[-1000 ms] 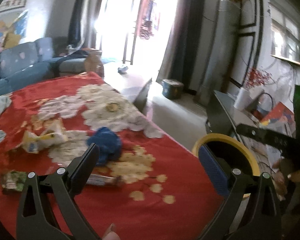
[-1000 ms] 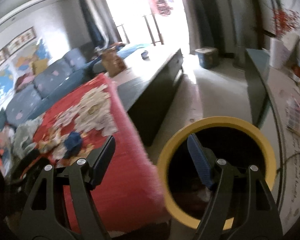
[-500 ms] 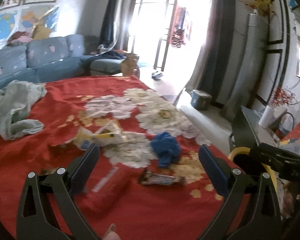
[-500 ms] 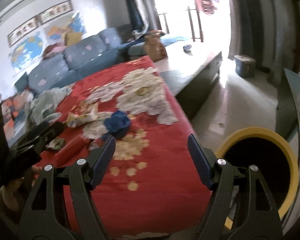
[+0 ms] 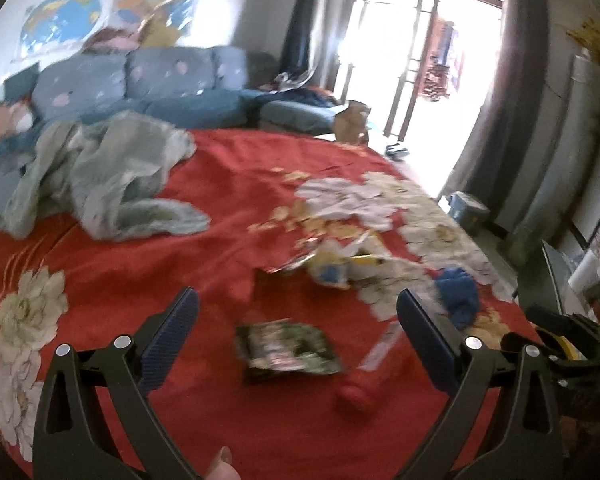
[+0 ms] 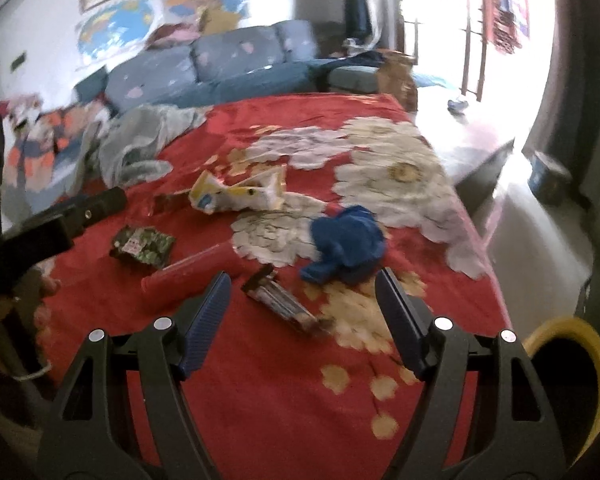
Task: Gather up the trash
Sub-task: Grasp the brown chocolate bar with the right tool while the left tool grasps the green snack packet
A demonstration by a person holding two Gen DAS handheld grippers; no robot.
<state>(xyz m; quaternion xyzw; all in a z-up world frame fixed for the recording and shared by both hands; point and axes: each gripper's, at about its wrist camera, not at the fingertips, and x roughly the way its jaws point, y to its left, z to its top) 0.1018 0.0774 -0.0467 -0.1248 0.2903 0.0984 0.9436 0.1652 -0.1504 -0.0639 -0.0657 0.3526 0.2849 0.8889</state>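
Trash: green wrapper (image 5: 290,350), red tube (image 6: 192,272), brown bar wrapper (image 6: 284,304), yellow-white bag (image 6: 240,194) and blue wad (image 6: 346,244) lie spread over the red flowered cloth (image 6: 268,400).
Pose: both claws tilt down over the cloth.
Left view only: green wrapper sits at 12 o'clock between the fingers.
Right view only: yellow-rimmed bin (image 6: 572,364) at 4 o'clock.
Left gripper (image 5: 296,322): wide, empty.
Right gripper (image 6: 304,302): wide, empty, bar wrapper lying beneath the gap.
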